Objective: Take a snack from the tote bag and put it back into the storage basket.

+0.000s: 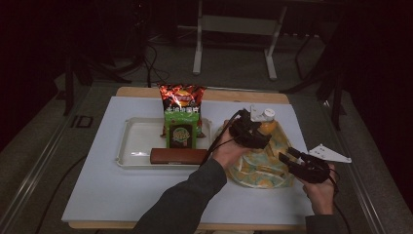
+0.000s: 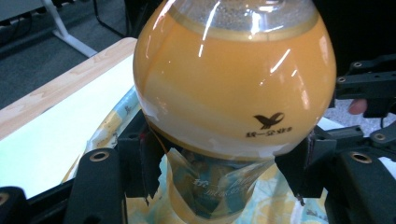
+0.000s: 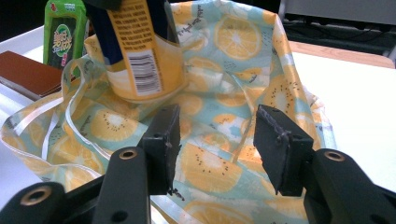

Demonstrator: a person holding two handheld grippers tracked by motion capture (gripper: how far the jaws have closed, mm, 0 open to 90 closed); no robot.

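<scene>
A: Where is the round-shouldered plastic bottle of orange juice point(image 2: 233, 79)?

B: Clamped at its labelled waist between the left gripper's point(image 2: 224, 170) jaws, held over the lemon-print fabric bag point(image 3: 224, 60).

A: And the right gripper point(image 3: 215, 140)?

B: Its jaws stand wide with nothing between them, hovering just over the bag's near side. Beyond the bottle sit a green snack packet point(image 3: 63, 30) and a brown flat box point(image 3: 28, 72).

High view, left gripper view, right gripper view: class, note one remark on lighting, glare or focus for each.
High view: room dark at the edges, the white table lit brightest. Left gripper view: white streaks of glare cross the orange bottle, which looms close; the left claw frames its neck. Right gripper view: the fruit-print bag is evenly lit, softly blurred; the right claw is near, dark and open.
</scene>
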